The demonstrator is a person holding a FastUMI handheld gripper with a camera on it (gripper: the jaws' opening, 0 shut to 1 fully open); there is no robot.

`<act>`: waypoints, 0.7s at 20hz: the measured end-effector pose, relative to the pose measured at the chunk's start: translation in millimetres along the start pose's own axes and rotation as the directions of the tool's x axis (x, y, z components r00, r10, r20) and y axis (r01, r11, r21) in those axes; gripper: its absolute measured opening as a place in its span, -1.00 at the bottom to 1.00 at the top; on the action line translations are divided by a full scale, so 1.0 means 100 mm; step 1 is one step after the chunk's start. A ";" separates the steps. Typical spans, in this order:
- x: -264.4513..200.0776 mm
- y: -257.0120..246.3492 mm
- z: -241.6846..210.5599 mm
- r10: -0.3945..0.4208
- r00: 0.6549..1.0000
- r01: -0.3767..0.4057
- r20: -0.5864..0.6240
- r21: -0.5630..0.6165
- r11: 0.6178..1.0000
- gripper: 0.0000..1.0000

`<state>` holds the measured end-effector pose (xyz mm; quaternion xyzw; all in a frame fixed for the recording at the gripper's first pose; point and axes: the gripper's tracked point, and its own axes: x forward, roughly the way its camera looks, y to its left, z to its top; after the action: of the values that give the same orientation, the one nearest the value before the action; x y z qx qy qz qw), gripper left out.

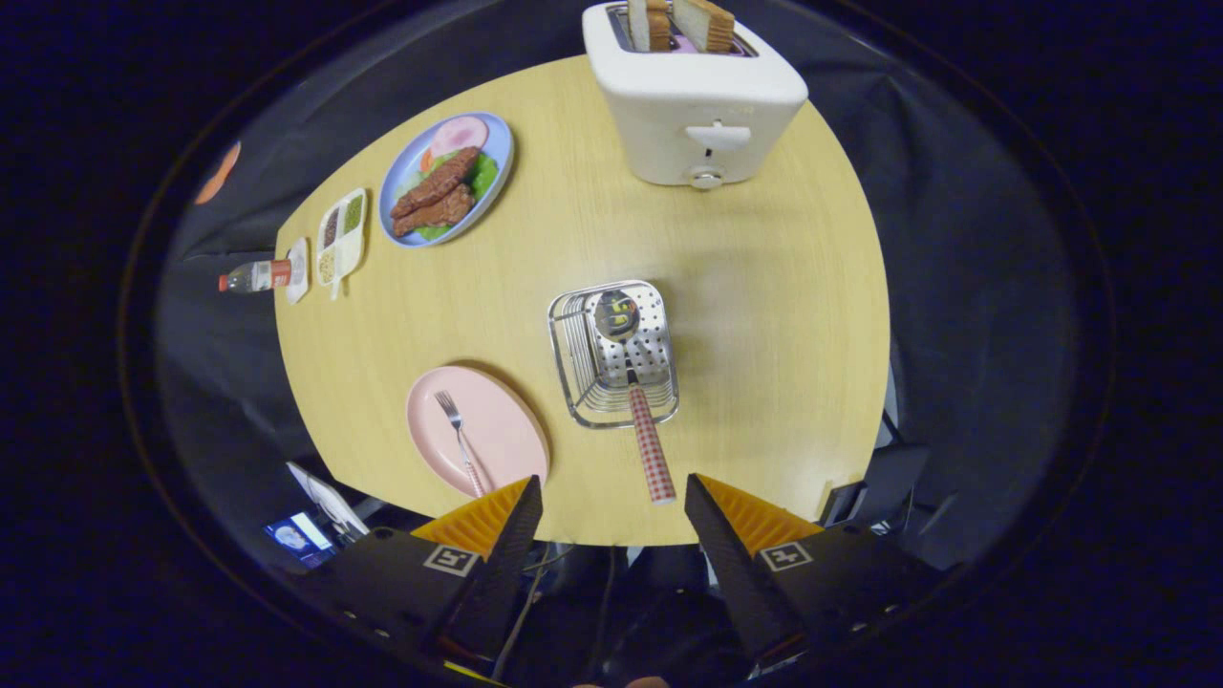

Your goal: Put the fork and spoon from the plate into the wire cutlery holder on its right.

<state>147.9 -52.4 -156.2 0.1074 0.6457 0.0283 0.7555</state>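
**Desk:** Fingers [611, 502] first, please. What are they doing?

**Operator:** From where I sit at the controls, they stand spread wide and released, gripping nothing, high above the near edge of the round wooden worktop [764, 287]. The spoon's checked handle ends in the gap between them, just ahead, touching neither.

**Desk:** And the spoon itself?

**Operator:** The spoon [635, 392] is already in the wire cutlery holder [573, 363]. Its bowl rests on the perforated base and its handle leans out over the holder's near rim, toward my fingers.

**Desk:** The fork?

**Operator:** I see the fork [458, 425] lying on the pink plate [506, 430], tines pointing away from me, handle running toward the plate's near edge just ahead of the left finger. The plate sits just to the left of the holder, the two close but apart.

**Desk:** Anything else on the worktop?

**Operator:** At the far side stands a white toaster [693, 105] with two slices of bread [678, 24] up in its slots. Far left lies a blue plate [497, 162] with ham, meat strips and lettuce. Beside it is a small divided condiment tray [342, 239], then a little bottle [256, 276] on its side at the worktop's edge.
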 end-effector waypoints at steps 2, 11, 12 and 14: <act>-0.10 0.10 -0.08 -0.018 0.999 0.020 0.036 -0.036 0.999 0.81; 0.30 1.25 -0.93 0.029 1.000 -0.028 0.003 -0.147 0.989 0.83; 0.44 1.38 -1.05 0.037 0.999 -0.039 -0.017 -0.152 0.988 0.83; 0.74 1.57 -1.18 0.034 0.999 -0.038 -0.033 -0.156 0.987 0.83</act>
<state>59.4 129.1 -213.3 0.0588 0.6508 0.0943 0.7511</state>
